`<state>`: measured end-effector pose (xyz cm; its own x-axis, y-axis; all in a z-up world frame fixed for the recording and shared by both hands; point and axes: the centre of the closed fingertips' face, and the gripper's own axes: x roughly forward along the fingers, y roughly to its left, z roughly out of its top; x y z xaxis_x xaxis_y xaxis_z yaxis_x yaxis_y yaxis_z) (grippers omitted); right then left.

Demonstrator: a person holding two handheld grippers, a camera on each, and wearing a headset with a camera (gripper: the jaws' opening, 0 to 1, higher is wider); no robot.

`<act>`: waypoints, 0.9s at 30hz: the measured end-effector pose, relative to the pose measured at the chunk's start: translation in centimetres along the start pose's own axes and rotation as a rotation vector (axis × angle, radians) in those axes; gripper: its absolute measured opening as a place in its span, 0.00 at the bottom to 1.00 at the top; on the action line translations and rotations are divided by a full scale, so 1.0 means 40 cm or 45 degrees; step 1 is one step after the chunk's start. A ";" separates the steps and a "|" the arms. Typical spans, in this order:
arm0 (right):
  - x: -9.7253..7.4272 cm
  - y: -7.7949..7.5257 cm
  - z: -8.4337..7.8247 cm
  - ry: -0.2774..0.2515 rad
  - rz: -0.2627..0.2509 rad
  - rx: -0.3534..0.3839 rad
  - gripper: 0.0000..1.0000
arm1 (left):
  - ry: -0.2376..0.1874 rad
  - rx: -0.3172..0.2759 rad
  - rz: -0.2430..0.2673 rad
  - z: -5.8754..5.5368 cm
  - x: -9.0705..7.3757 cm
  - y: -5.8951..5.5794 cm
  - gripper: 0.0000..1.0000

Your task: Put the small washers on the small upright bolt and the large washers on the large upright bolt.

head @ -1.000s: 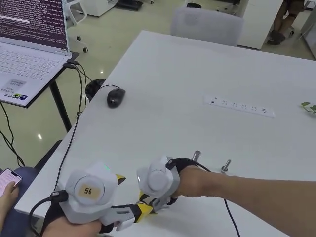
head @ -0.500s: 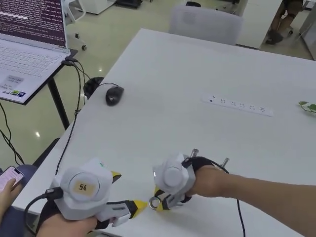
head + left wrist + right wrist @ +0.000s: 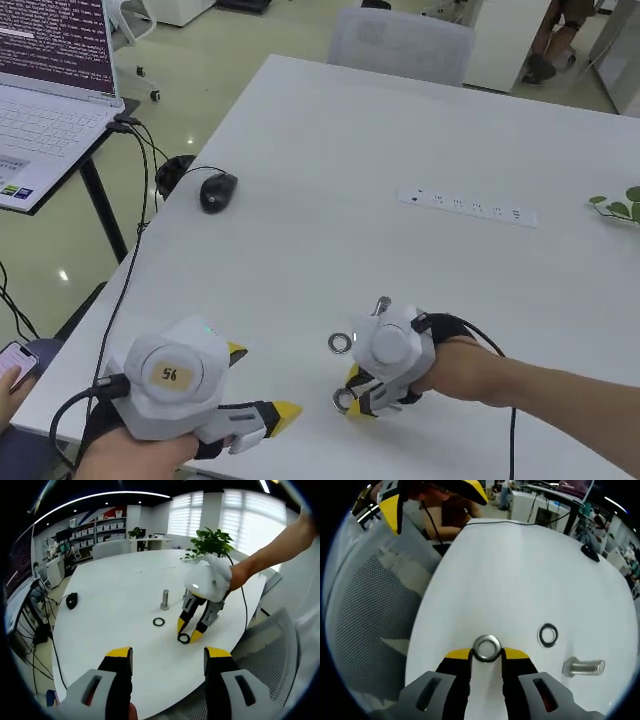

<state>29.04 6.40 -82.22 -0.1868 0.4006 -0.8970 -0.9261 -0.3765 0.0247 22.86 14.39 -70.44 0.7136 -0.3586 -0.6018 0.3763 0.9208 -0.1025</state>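
Observation:
My right gripper (image 3: 347, 398) is shut on a steel washer (image 3: 337, 403) just above the white table (image 3: 330, 150) near its front edge. In the right gripper view the washer (image 3: 486, 647) sits pinched between the yellow fingertips. A second washer (image 3: 340, 343) lies flat on the table beside it, close to an upright bolt (image 3: 382, 305) half hidden behind the right gripper. The left gripper view shows that bolt (image 3: 165, 600), the loose washer (image 3: 159, 622) and the right gripper (image 3: 184, 636). My left gripper (image 3: 261, 381) stands open and empty to the left.
A black mouse (image 3: 218, 190) and its cable lie at the table's left edge. A white power strip (image 3: 466, 207) lies further back. A laptop (image 3: 45, 100) stands on a side stand to the left. A chair (image 3: 400, 45) is behind the table.
The right gripper has drawn away to the right from the left gripper, carrying the washer. The left gripper's jaws are apart. A loose washer has come into sight beside the bolt.

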 end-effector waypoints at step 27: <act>-0.184 -0.179 -0.019 -0.087 -0.231 0.158 0.23 | 0.002 0.005 -0.017 0.004 0.011 -0.006 0.57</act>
<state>37.28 5.51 -76.11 -0.0313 0.5096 -0.8599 -0.9790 -0.1892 -0.0764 23.18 14.00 -70.56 0.7078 -0.3705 -0.6015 0.3882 0.9153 -0.1070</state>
